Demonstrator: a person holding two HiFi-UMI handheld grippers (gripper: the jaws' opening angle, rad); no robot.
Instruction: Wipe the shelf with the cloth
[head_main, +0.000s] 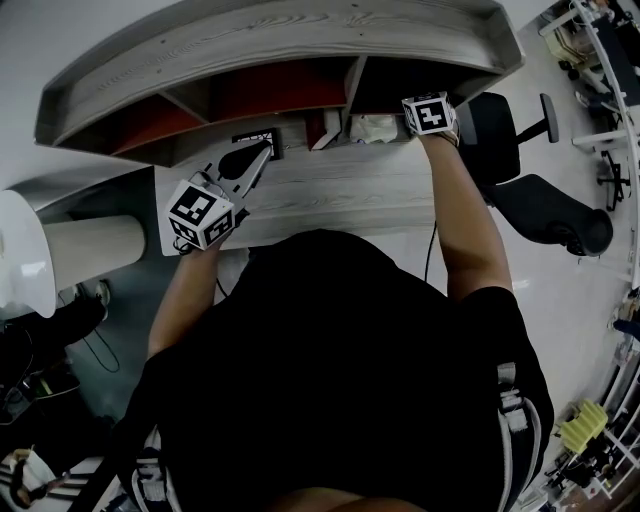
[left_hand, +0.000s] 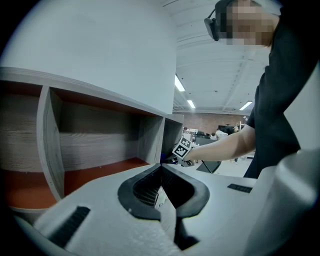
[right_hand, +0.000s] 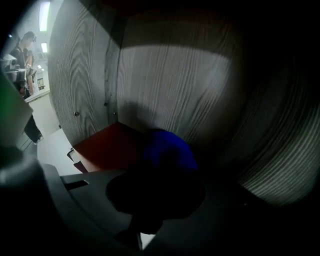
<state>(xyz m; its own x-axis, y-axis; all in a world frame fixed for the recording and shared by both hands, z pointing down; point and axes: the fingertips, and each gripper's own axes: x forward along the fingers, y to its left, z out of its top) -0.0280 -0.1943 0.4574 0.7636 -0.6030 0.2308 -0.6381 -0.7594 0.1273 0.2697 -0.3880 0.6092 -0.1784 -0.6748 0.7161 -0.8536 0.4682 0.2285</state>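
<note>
R gripper: fingers clenched on bunched blue cloth, deep in right-hand bay of grey wood-grain shelf w/ red floor. L gripper: clenched, empty, above tabletop. Risk: bay is dark and tight, so cloth may snag in the corner and slip free.

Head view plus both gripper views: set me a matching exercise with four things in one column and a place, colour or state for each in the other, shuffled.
Things
1. left gripper
2. blue cloth
3. office chair
4. shelf floor

Descriptions
A. red-orange
B. stands to the right of the desk
C. jaws together, empty, over the desk
D. in the right gripper, inside the right-hand compartment

Pairs: 1-C, 2-D, 3-B, 4-A
</note>
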